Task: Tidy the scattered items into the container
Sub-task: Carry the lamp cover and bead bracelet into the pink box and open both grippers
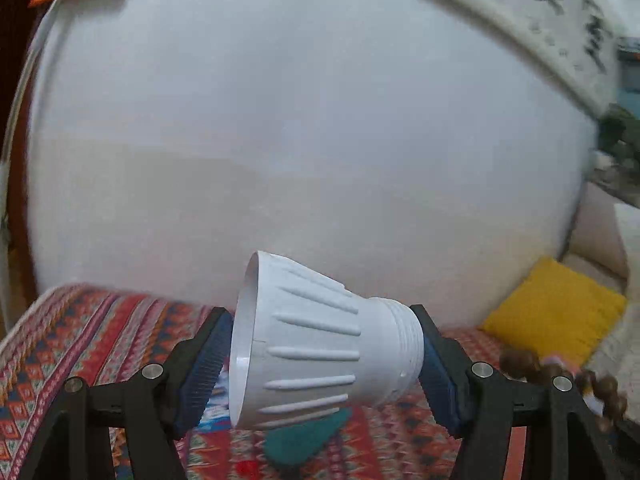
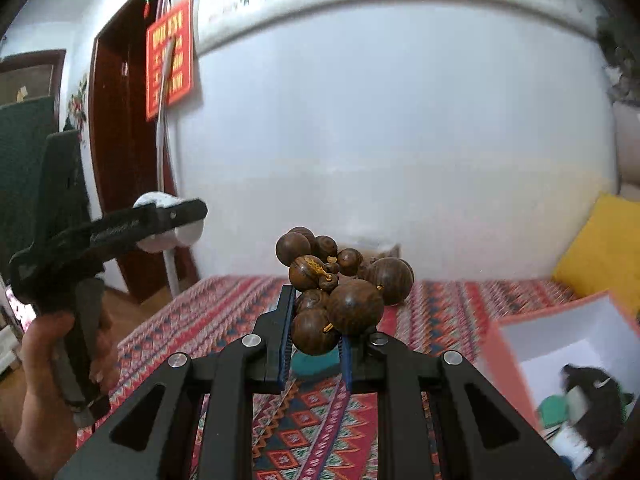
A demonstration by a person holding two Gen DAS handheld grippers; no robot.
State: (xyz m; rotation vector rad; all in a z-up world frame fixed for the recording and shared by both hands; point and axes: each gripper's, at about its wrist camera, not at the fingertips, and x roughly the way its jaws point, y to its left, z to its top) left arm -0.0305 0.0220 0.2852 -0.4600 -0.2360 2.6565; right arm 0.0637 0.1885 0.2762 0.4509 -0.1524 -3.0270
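My left gripper (image 1: 324, 354) is shut on a white ribbed plastic housing (image 1: 312, 344), with the blue pads pressing on its wide rim and its threaded neck. It hangs above the patterned cloth (image 1: 100, 328). My right gripper (image 2: 320, 320) is shut on a bracelet of brown wooden beads (image 2: 352, 304), bunched above the fingers. In the right wrist view a hand holds the left gripper (image 2: 176, 220) up at the left with the white housing (image 2: 160, 200). The pink box (image 2: 500, 344) with a white inside lies low on the right and holds a black item (image 2: 600, 396) and a teal one (image 2: 554, 408).
A teal item (image 1: 304, 440) lies on the cloth below the grippers. A yellow cushion (image 1: 556, 312) rests at the right end against the white wall (image 1: 280, 120). A dark wooden door (image 2: 120, 160) and a red poster (image 2: 170, 56) stand at the left.
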